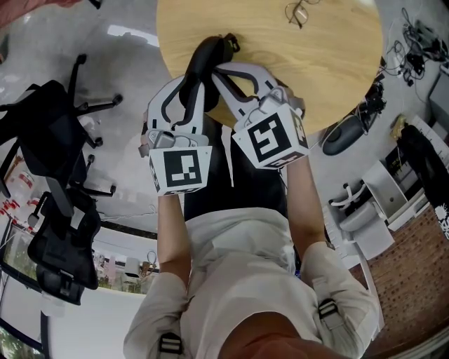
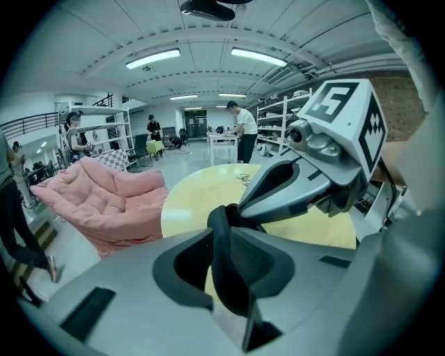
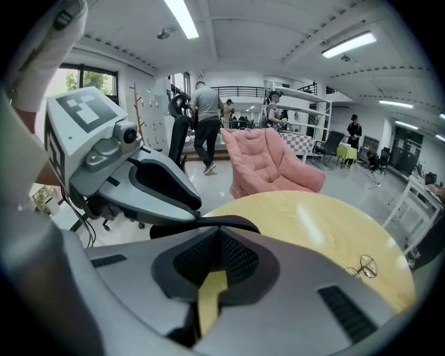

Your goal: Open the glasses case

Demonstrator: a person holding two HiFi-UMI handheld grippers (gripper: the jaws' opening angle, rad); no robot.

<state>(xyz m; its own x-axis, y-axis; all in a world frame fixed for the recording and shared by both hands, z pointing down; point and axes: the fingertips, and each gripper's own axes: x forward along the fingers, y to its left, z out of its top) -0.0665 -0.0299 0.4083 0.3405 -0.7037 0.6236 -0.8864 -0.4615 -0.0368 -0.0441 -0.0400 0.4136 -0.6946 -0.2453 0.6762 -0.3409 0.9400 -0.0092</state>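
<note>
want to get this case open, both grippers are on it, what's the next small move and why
Probably peel the right gripper gently away while the left gripper holds steady: both are clamped on the glasses case, the right on a thin edge.

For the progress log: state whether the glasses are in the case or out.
Out. The glasses lie bare on the round table's far side, well apart from the black case at its near edge.
</note>
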